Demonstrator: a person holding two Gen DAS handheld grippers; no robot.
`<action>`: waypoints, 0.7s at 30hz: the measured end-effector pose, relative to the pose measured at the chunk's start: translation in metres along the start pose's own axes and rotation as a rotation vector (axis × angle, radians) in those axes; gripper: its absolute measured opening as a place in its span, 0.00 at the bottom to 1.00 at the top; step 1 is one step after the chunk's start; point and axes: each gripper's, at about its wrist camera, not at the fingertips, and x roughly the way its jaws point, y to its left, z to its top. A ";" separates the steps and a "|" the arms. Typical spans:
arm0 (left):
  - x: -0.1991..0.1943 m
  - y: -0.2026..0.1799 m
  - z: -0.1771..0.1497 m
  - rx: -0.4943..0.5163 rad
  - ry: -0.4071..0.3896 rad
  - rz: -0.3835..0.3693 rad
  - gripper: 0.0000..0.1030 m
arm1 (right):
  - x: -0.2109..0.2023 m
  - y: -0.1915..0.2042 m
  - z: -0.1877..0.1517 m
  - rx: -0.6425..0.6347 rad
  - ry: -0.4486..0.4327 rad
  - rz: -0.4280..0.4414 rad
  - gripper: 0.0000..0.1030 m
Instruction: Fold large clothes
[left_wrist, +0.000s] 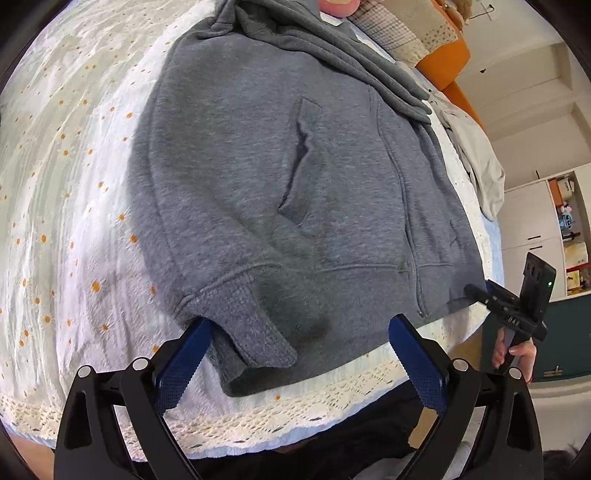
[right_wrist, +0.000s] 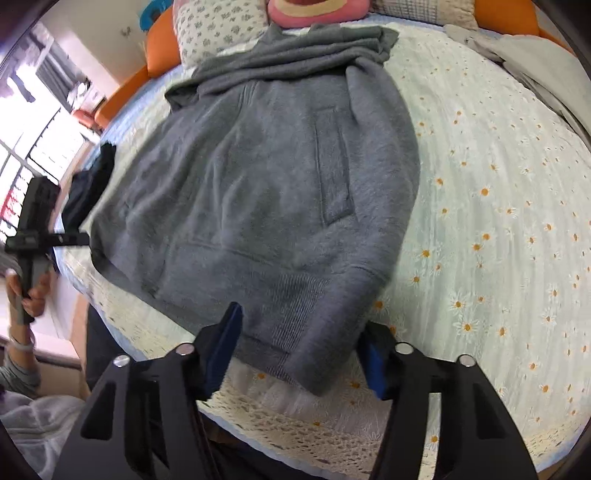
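A grey zip hoodie (left_wrist: 288, 177) lies flat on the bed with its hem toward me; its sleeves are folded across the top. It also shows in the right wrist view (right_wrist: 266, 184). My left gripper (left_wrist: 299, 332) is open, its blue pads on either side of the hoodie's left hem corner, just above the bed. My right gripper (right_wrist: 299, 343) is open, its pads straddling the right hem corner. The right gripper (left_wrist: 476, 291) also shows at the far right of the left wrist view, and the left gripper (right_wrist: 79, 238) at the left of the right wrist view.
The bed has a white daisy-print cover (right_wrist: 498, 229) with a lace edge (left_wrist: 295, 413). Pillows (right_wrist: 221, 29) and an orange headboard (right_wrist: 159, 55) are at the far end. A light grey garment (left_wrist: 480, 162) and a dark garment (right_wrist: 88, 184) lie at the bed's sides.
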 end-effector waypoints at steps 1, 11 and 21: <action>0.000 0.004 -0.002 -0.004 0.006 -0.007 0.95 | -0.001 -0.002 0.002 0.015 -0.003 0.006 0.53; -0.011 0.022 -0.018 -0.024 -0.013 0.042 0.95 | 0.012 -0.006 0.006 0.069 0.025 -0.003 0.53; -0.002 0.010 -0.009 -0.054 -0.032 -0.064 0.95 | 0.017 -0.004 0.008 0.053 0.023 0.004 0.54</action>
